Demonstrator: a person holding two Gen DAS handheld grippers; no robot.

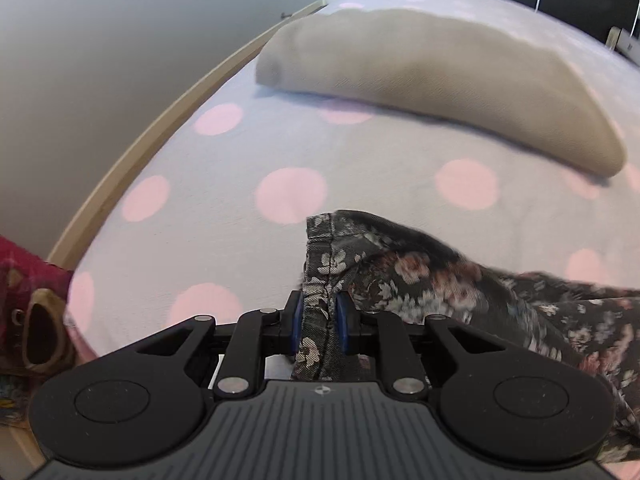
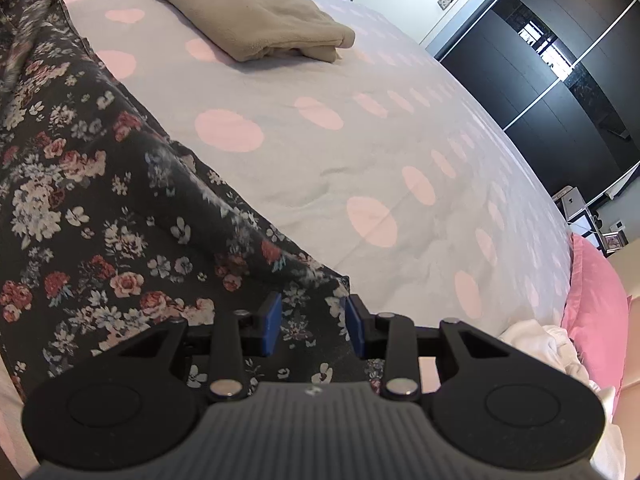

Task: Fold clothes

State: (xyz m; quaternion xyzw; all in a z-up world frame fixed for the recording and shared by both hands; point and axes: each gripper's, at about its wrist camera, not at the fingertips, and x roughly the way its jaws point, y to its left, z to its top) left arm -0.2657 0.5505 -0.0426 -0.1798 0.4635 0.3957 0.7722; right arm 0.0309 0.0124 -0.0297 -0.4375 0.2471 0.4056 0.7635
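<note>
We hold the floral garment [image 2: 92, 200] stretched between us over the bed [image 2: 360, 168]. Our left claw [image 1: 319, 330] pinches a bunched hem edge, and our right claw [image 2: 312, 328] straddles a corner with its pads wider apart, so we cannot tell if it grips. Holding two edges likely keeps the cloth taut for a fold. Open sheet lies ahead, up to the folded beige blanket [image 1: 440, 80].

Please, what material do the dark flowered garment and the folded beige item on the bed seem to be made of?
The flowered garment looks like thin woven fabric, matte, with a printed pattern; it drapes in soft folds and shows a stitched hem. The beige item looks like plush fleece or soft knit; its surface is fuzzy and its folded edges are thick. Neither can be settled by sight alone.
</note>
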